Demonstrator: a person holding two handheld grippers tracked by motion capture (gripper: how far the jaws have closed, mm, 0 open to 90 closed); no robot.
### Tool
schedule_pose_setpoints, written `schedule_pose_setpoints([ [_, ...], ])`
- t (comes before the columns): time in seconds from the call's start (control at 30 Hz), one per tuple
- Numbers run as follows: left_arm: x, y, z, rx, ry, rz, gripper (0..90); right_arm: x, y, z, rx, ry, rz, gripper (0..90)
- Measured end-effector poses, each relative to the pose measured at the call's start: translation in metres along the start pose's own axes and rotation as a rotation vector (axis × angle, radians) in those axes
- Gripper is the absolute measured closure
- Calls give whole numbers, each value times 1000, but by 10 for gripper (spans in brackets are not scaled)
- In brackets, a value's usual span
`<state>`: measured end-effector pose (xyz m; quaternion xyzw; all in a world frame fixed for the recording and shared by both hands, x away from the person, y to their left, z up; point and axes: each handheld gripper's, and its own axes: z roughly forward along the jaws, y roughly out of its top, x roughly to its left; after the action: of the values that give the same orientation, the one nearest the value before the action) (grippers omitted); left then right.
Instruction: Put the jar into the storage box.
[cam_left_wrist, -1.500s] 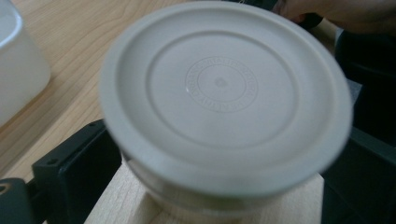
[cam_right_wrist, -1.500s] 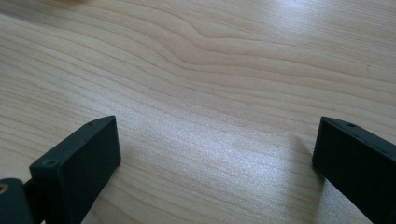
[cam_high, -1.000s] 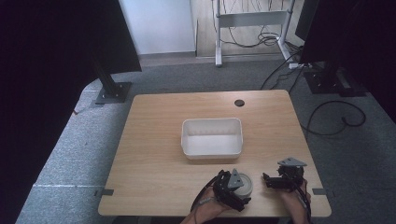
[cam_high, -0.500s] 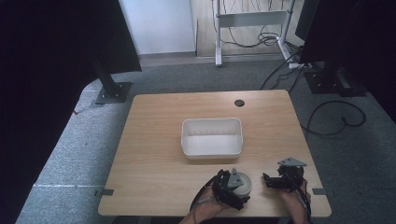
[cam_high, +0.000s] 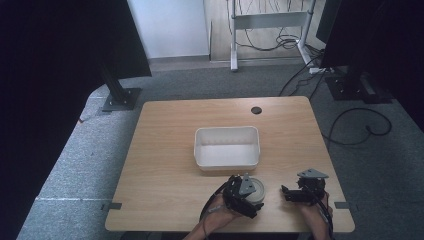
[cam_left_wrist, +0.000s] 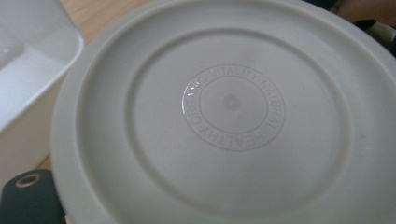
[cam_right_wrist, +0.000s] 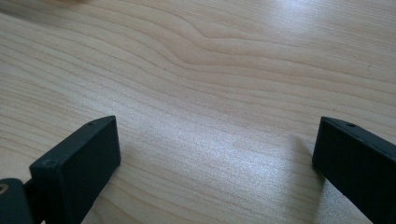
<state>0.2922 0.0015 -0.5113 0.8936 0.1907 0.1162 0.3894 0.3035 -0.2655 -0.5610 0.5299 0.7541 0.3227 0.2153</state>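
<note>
Right gripper (cam_right_wrist: 215, 154) jaws wide apart over bare wooden table (cam_right_wrist: 210, 70).

The table (cam_high: 165, 165) is light wood with a wavy grain. The rectangular tub (cam_high: 227, 148) is white. The round lid (cam_left_wrist: 224, 116) is off-white with embossed lettering; both grippers' jaws are black.

Three cameras on my rig: one overhead, one riding each gripper.

My high view looks forward and down over the whole table (cam_high: 165, 150); my left gripper view sits almost against a round white lid (cam_left_wrist: 224, 116), with the white bin (cam_left_wrist: 28, 60) at its edge, both shared with the high view; my right gripper view faces close onto bare tabletop.
</note>
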Motion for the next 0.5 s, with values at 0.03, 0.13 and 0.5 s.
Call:
schedule_pose_setpoints([
  [0.03,1,1,-1,-1,2,-2,103,0,0,0,0,0,0,6],
  [0.13,5,2,-3,-4,8,-5,104,0,0,0,0,0,0,6],
  [0.5,19,8,-14,-7,36,-12,104,0,0,0,0,0,0,6],
])
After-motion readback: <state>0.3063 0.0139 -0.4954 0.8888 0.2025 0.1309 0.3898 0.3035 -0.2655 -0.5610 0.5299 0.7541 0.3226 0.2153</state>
